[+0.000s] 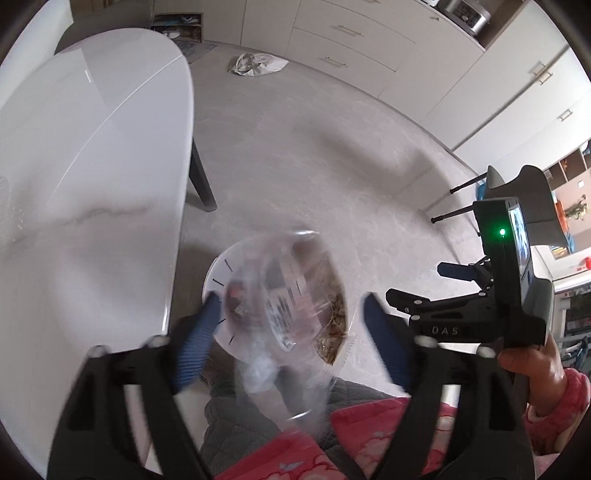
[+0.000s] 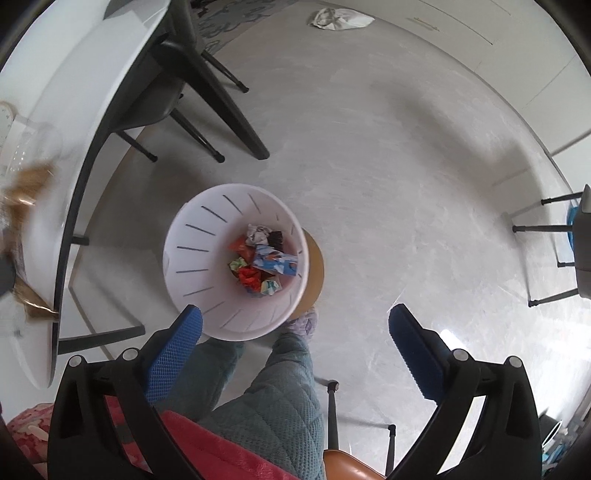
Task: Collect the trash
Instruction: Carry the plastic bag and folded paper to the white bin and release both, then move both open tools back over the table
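Left wrist view: your left gripper [image 1: 291,321] jaws apart, blurred clear plastic container [image 1: 284,306] between, over bin [image 1: 221,273]. Right gripper [image 2: 295,332] wide open, nothing held.

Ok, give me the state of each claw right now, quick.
Left claw: open; a blurred clear plastic container sits between its fingers above the white slotted bin, not gripped.
Right claw: open, holding nothing.

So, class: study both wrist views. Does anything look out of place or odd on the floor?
Yes. A crumpled white bag or cloth lies loose on the floor by the cabinets, far from the white bin that holds the other rubbish. It looks dropped rather than put away.
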The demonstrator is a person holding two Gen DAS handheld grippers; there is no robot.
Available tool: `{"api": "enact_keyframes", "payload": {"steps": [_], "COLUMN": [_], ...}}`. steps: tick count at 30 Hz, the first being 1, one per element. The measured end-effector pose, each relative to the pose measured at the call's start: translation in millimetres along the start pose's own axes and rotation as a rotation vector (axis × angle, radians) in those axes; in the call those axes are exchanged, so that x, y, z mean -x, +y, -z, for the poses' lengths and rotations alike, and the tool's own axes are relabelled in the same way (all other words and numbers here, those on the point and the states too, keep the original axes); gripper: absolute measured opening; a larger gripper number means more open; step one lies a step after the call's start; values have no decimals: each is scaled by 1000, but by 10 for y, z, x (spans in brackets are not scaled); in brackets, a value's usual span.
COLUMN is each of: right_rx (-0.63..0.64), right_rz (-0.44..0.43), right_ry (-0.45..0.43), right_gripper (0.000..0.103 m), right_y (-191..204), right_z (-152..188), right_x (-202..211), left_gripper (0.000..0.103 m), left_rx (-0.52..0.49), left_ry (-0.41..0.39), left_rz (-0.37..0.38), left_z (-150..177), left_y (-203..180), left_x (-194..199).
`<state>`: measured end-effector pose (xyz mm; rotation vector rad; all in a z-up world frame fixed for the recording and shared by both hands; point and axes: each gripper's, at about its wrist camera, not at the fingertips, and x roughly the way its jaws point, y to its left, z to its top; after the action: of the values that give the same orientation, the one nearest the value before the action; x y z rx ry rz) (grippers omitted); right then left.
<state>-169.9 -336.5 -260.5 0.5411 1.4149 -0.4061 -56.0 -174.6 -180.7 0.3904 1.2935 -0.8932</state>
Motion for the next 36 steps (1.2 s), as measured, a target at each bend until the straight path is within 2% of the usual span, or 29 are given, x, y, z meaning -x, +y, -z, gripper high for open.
{"api": "enact_keyframes", "payload": {"steps": [4, 14, 24, 31, 36], "right_rx": [-10, -3, 81, 218, 349], "right_rz": [-3, -19, -35, -57, -131], "right_ry": [3, -9, -33, -75, -116], "right_gripper": [100, 100, 100, 100, 100], "right_y": [-77, -51, 213, 695, 1347], "right_z": [-3, -44, -168, -408, -667], "right_x": [-5, 44, 168, 363, 571], "left_gripper": [94, 94, 94, 94, 94], "left_rx": [-19, -9, 93, 248, 382], "left_ry": [-20, -36, -90, -173, -241], "left_rz": [-6, -29, -60, -123, -256], "left_z": [-2, 22, 107, 240, 419], "left_y": [-107, -163, 41, 349, 772], "left_x": [38, 77, 272, 599, 976]}}
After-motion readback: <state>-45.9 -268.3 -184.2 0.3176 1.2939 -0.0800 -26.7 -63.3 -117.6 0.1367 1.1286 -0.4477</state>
